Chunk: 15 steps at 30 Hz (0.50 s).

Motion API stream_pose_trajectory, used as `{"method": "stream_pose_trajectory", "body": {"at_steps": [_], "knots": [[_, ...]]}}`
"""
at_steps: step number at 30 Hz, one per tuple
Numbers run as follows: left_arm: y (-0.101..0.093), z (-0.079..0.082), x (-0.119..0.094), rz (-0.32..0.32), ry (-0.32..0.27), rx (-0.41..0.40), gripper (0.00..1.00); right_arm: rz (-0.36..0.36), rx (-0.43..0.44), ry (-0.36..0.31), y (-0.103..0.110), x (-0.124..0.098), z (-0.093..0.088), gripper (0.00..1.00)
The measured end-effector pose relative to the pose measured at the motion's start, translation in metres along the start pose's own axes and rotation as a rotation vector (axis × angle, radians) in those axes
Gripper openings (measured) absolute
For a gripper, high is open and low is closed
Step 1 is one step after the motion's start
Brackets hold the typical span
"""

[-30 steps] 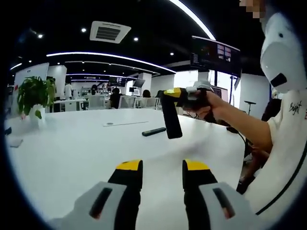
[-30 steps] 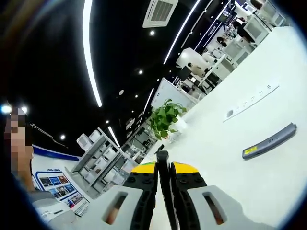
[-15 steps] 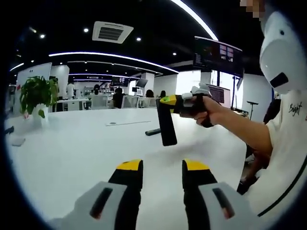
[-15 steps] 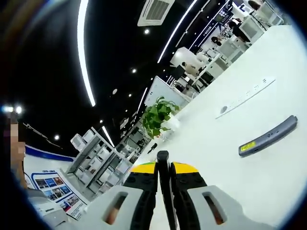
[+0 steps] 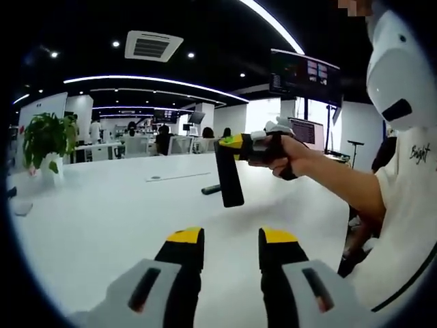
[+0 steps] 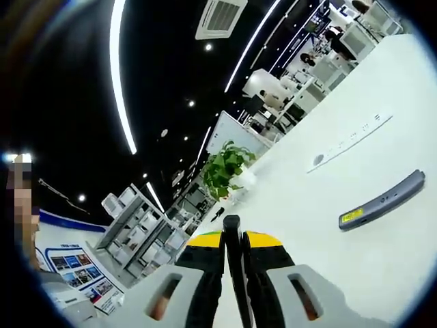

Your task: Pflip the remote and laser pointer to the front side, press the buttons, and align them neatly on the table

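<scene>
Above the white table [image 5: 102, 219], I am holding the right gripper [image 5: 235, 141] in the air with its jaws pinching the black remote [image 5: 227, 176], which is hanging down from them clear of the surface. The laser pointer [image 6: 381, 201] is lying flat on the table, well apart from the remote, near a potted plant [image 6: 229, 167]. My left gripper [image 5: 231, 244] is hovering with its jaws spread, gripping nothing.
</scene>
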<state>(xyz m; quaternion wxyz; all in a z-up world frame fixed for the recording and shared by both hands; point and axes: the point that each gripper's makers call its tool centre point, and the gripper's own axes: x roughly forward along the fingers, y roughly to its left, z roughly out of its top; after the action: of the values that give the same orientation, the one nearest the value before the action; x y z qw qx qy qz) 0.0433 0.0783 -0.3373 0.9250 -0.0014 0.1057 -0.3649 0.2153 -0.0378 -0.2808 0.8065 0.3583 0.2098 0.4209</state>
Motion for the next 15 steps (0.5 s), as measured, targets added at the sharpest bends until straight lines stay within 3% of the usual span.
{"method": "stream_pose_trajectory", "body": {"at_steps": [15], "knots": [[-0.0049, 0.0023, -0.002, 0.018, 0.018, 0.017, 0.33, 0.005, -0.043, 0.045, 0.002, 0.0078, -0.0003, 0.14]]}}
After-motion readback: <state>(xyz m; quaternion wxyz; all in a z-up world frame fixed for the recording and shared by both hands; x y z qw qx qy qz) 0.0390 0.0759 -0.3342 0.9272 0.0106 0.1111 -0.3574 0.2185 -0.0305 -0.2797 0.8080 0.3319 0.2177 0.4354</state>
